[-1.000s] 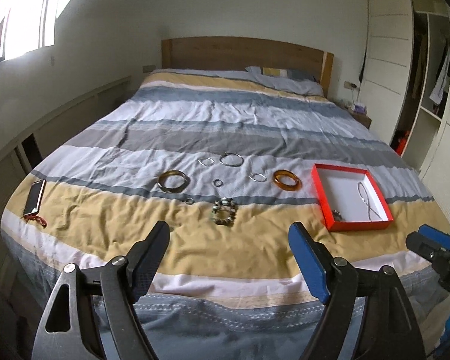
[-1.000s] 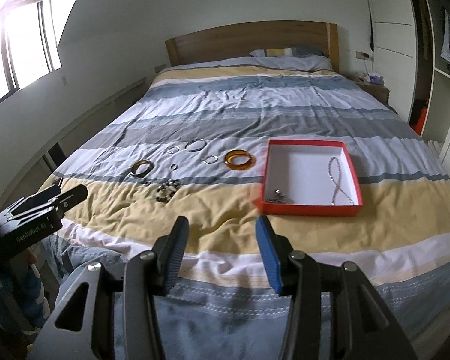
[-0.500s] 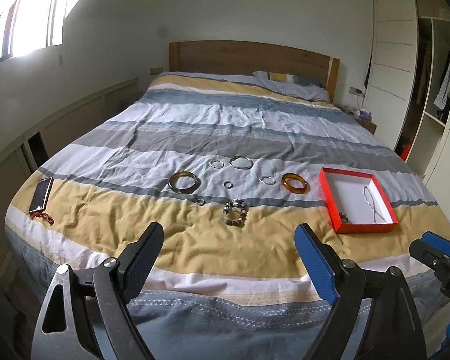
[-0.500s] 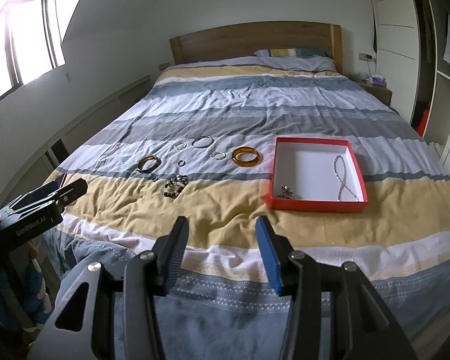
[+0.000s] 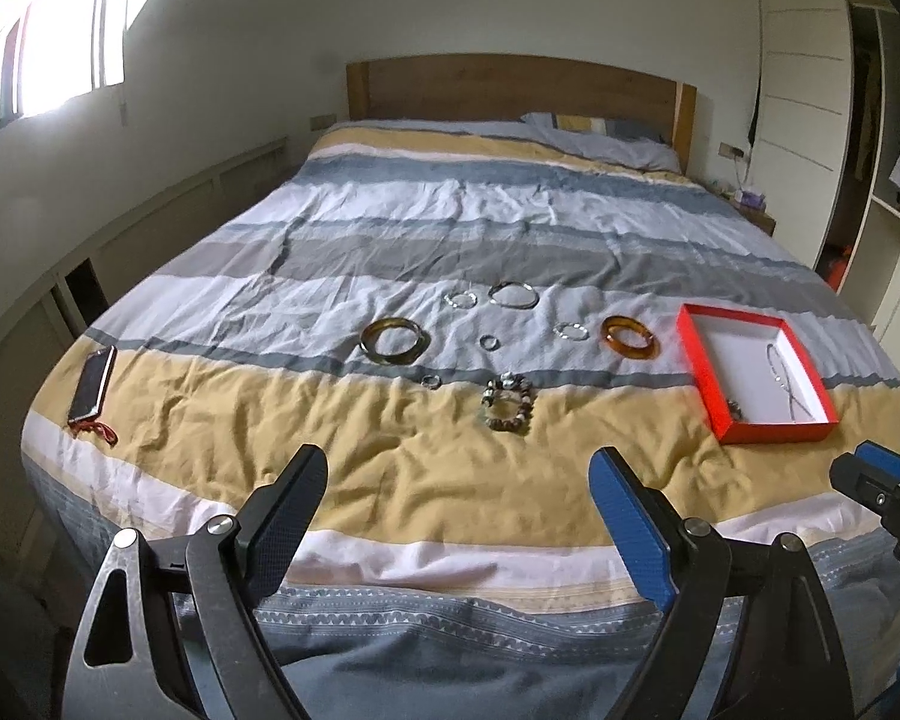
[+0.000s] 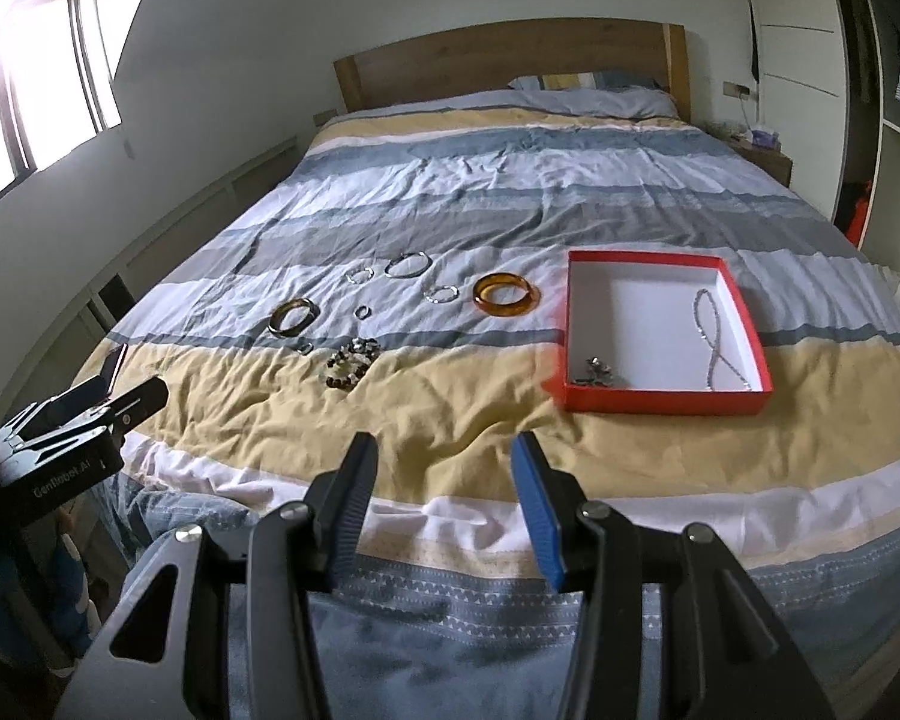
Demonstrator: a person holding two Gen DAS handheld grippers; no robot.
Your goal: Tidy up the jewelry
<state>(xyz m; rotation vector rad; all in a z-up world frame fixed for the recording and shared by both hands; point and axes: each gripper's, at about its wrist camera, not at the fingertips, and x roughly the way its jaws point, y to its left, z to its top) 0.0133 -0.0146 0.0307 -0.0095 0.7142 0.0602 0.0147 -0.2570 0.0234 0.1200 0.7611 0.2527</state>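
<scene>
Jewelry lies on the striped bedspread: an amber bangle (image 5: pixel 629 336) (image 6: pixel 506 295), a brown-green bangle (image 5: pixel 394 341) (image 6: pixel 293 316), a beaded bracelet (image 5: pixel 508 405) (image 6: pixel 350 363), a thin silver bangle (image 5: pixel 513 294) (image 6: pixel 408 264) and several small silver rings. A red box (image 5: pixel 703 373) (image 6: pixel 660 401) at the right holds a silver chain (image 6: pixel 711 334) and a small dark piece (image 6: pixel 596 370). My left gripper (image 5: pixel 456 471) is open and empty above the bed's foot. My right gripper (image 6: pixel 443 461) is open and empty, also above the foot.
A phone with a red strap (image 5: pixel 93 386) lies at the bed's left edge. A wooden headboard (image 5: pixel 519 87) and a pillow (image 5: pixel 600 135) stand at the far end. Wardrobe shelves (image 5: pixel 888 138) are at the right; a nightstand (image 6: pixel 762 156) stands beside the bed.
Both grippers have drawn back a little from the bed, so the jewelry and the box look slightly farther away. Both stay open and empty.
</scene>
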